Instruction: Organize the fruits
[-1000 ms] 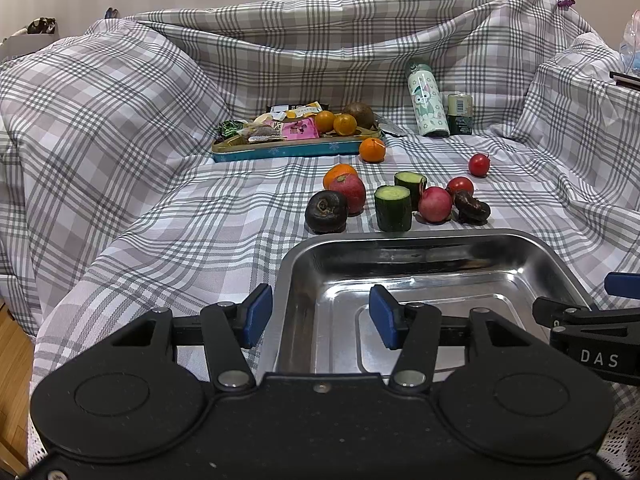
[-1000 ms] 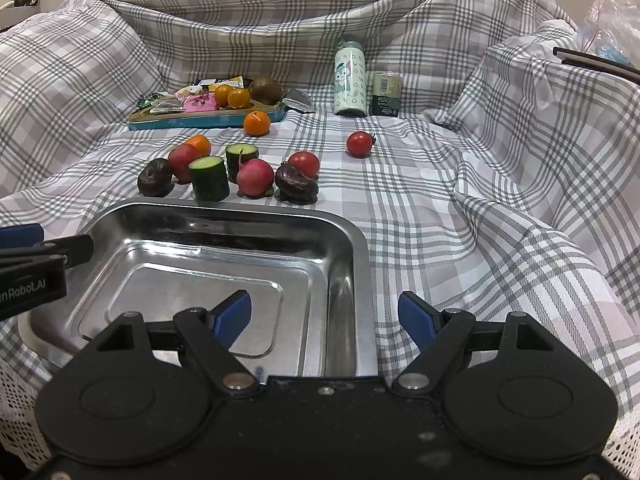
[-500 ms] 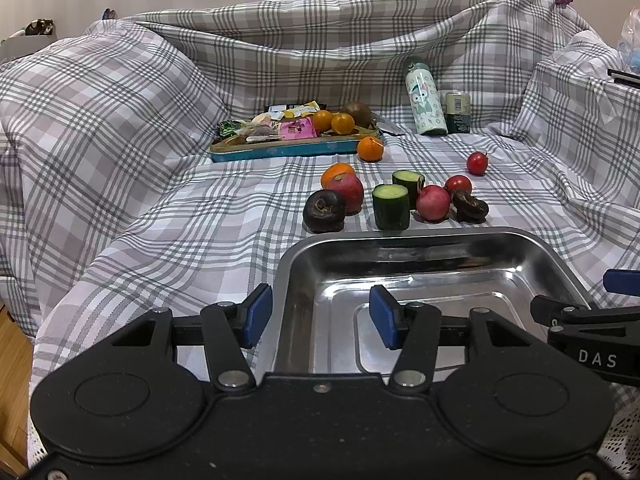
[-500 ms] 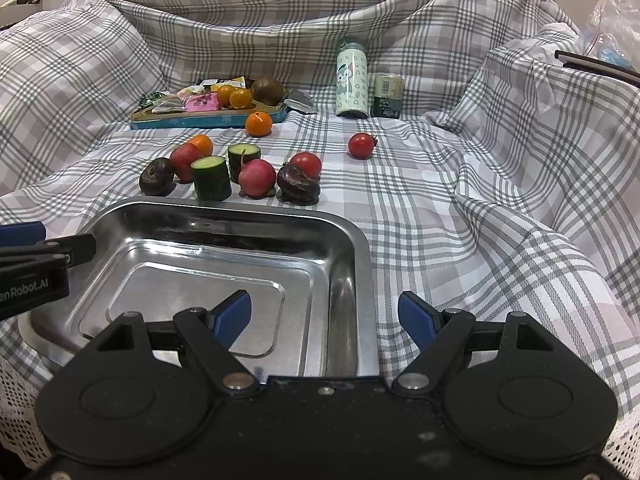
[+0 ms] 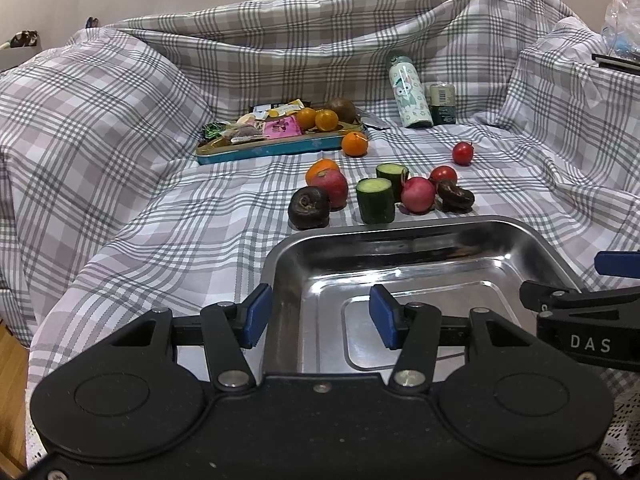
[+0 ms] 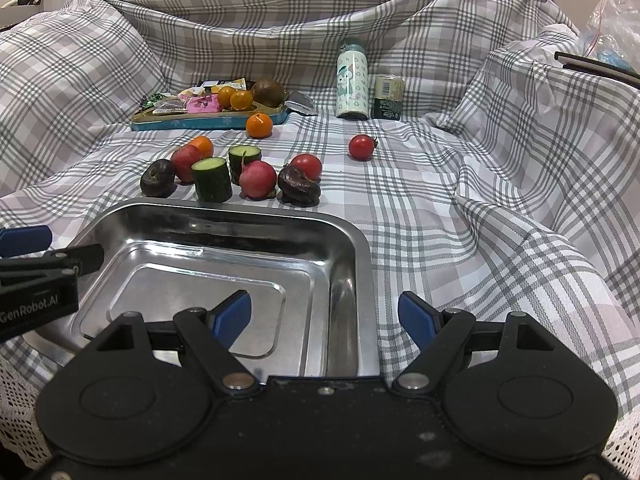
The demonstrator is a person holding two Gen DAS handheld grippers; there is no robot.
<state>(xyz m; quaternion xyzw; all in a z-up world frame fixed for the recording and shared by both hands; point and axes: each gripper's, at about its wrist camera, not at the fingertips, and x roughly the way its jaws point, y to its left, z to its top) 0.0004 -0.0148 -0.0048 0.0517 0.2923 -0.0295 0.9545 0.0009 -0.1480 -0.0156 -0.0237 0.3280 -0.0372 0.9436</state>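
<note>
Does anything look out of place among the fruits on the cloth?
Yes. Two cut cucumber pieces stand upright among the whole round fruits, and one red tomato lies apart to the right. The steel tray holds nothing.

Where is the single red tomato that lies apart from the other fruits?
In the right wrist view the lone red tomato lies on the checked cloth, right of the fruit cluster, in front of the white bottle and the small can.

A plaid-covered surface (image 6: 440, 208) bears a steel tray (image 6: 352, 240), scattered produce (image 6: 256, 178), a teal tray (image 6: 208, 122) and a bottle (image 6: 352, 84).
</note>
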